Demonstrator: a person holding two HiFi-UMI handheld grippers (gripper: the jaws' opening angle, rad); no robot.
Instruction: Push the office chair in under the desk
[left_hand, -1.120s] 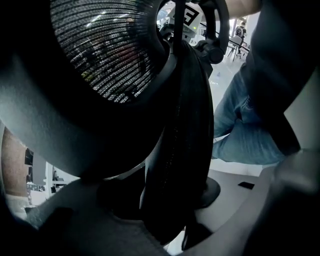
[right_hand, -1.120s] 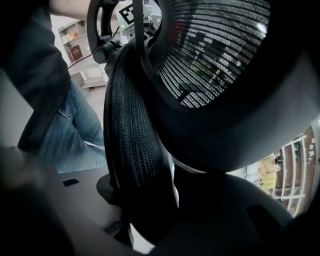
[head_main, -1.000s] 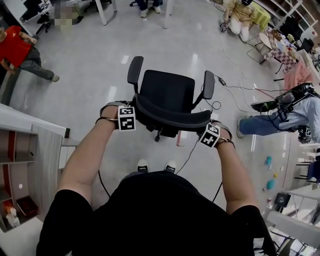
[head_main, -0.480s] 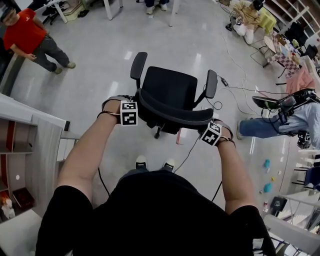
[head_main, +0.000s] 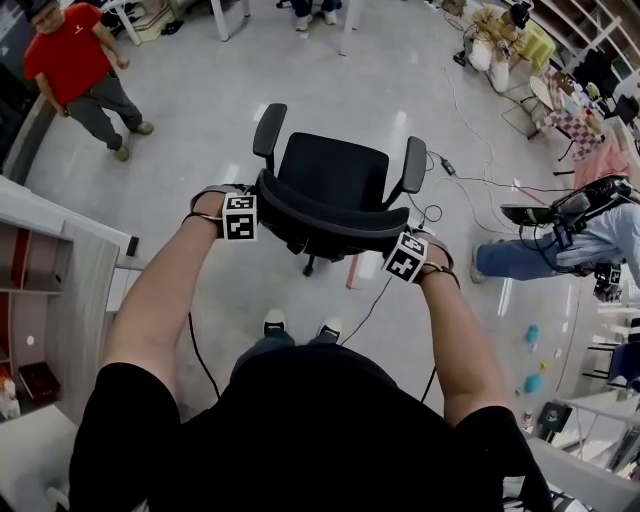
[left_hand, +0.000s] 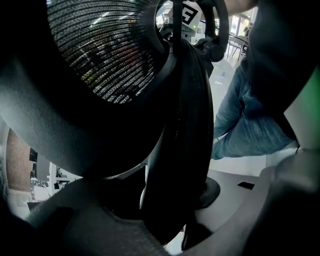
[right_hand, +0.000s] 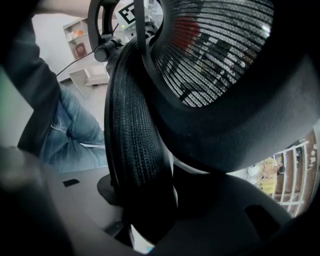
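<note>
A black office chair (head_main: 335, 172) stands on the glossy grey floor in front of me, seat facing away and armrests up on both sides. My left gripper (head_main: 258, 207) grips the left end of the curved mesh backrest (head_main: 330, 218), and my right gripper (head_main: 388, 247) grips its right end. In the left gripper view the ribbed backrest edge (left_hand: 186, 125) runs down between the jaws of the left gripper (left_hand: 170, 220), pressed by them. The right gripper view shows the same edge (right_hand: 137, 150) clamped in the right gripper (right_hand: 150, 220). No desk top shows near the chair.
A person in a red shirt (head_main: 75, 68) stands at the far left. A seated person in jeans (head_main: 545, 250) is at the right, with cables (head_main: 470, 150) on the floor. A white shelf unit (head_main: 55, 285) is close on my left. Table legs (head_main: 218, 18) stand at the far edge.
The chair and both grippers have moved a little away from me and to the left. The person in red has walked further into view. Both grips are unchanged.
</note>
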